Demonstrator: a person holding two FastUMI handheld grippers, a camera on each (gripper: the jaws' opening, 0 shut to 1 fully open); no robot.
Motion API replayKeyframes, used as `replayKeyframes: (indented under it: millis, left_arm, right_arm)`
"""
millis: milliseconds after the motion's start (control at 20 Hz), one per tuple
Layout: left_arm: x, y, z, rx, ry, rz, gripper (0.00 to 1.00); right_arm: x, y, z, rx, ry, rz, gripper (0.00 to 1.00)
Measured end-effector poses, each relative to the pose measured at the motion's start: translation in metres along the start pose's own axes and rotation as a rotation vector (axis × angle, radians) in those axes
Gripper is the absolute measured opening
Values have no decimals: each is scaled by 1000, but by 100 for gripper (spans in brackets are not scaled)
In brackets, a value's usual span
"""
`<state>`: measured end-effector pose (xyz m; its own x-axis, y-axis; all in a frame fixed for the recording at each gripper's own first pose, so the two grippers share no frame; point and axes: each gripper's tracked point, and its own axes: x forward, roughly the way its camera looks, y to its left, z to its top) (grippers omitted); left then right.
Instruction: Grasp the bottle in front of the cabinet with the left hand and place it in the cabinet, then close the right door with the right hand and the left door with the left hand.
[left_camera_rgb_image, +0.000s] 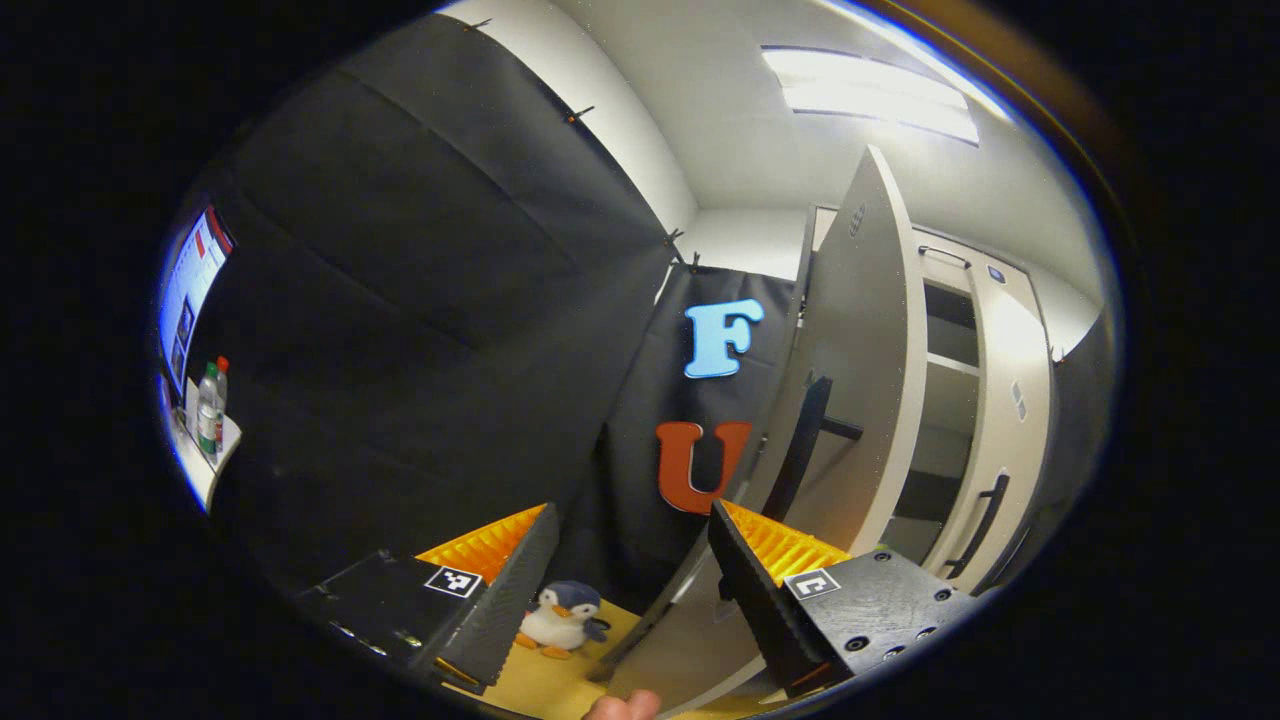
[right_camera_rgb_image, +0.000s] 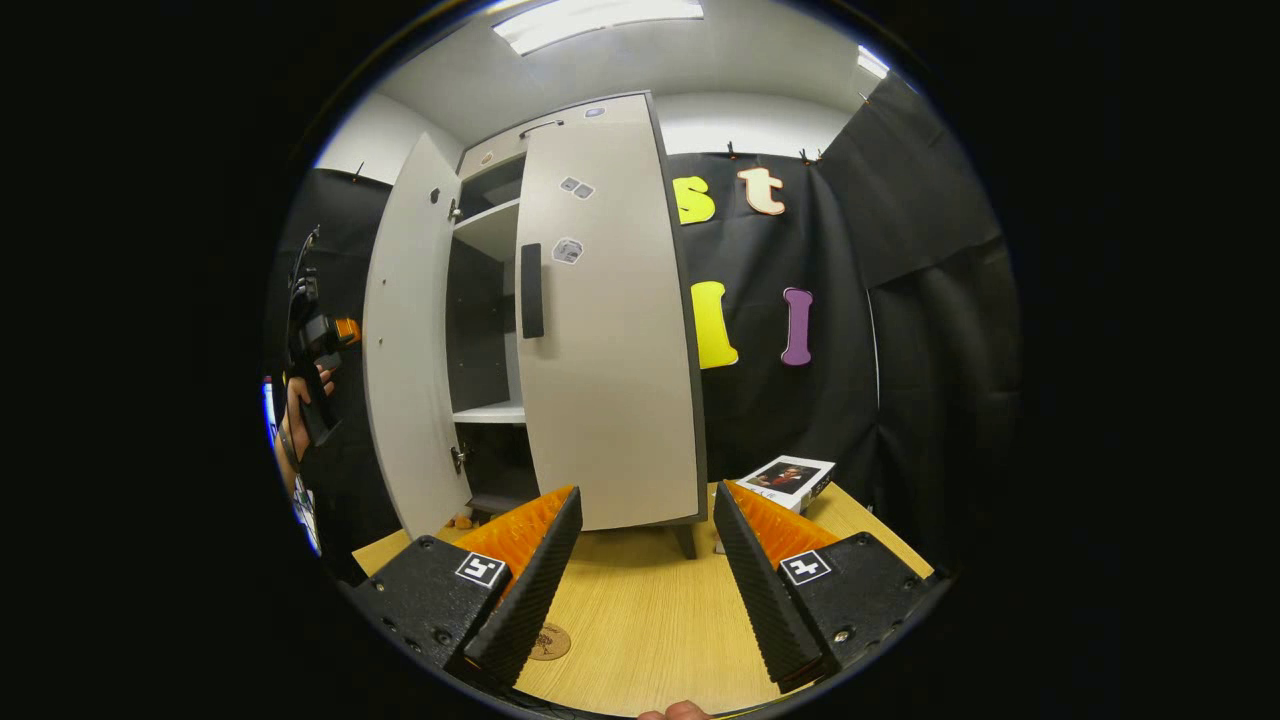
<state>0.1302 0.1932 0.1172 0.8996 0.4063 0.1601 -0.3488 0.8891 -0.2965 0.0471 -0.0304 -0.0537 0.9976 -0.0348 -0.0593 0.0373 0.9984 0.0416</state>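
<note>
Left gripper (left_camera_rgb_image: 630, 520) with fingers apart, nothing between them, raised beside the outer face of the cabinet's left door (left_camera_rgb_image: 860, 360), which stands wide open. Right gripper (right_camera_rgb_image: 640, 510) likewise spread and empty, low over the wooden table (right_camera_rgb_image: 650, 610), facing the right door (right_camera_rgb_image: 610, 350), nearly closed. Cabinet (right_camera_rgb_image: 490, 330) shelves visible through the gap; bottle not made out inside. Toy penguin (left_camera_rgb_image: 560, 618) on the table behind the left door; small box (right_camera_rgb_image: 790, 480) right of the cabinet.

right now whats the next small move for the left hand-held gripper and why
Probably bring the open, empty left hand-held gripper against the left door and push it shut: that door stands wide open, while the right door already looks closed.
</note>
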Motion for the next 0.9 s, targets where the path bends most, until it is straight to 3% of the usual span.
replayKeyframes:
  millis: [100,250,300,450,600,650,750,850,900]
  left_arm:
    - [-6,-38,-12,25,39,-123,99]
    - [-36,-109,-29,70,88,-420,98]
    - [-43,-119,-27,71,79,-457,99]
    - [-52,-130,-26,126,63,-511,99]
    - [-74,-148,-53,130,137,-591,99]
    - [-86,-152,-69,130,179,-600,94]
    - [-102,-150,-93,136,246,-591,99]
    - [-116,-144,-107,130,282,-563,94]
    - [-121,-139,-113,121,285,-547,100]
  right_arm:
    - [1,1,2,14,0,1,82]
    - [1,-2,3,14,-6,-13,82]
    - [-1,-3,3,10,-6,-18,82]
    - [-6,-8,0,7,-3,-41,82]
    - [-8,-12,-5,24,8,-50,82]
    - [-8,-12,-6,33,12,-52,82]
    - [-8,-10,-7,50,10,-52,82]
    - [-6,-7,-12,52,24,-43,82]
    - [-6,-4,-15,50,31,-36,82]
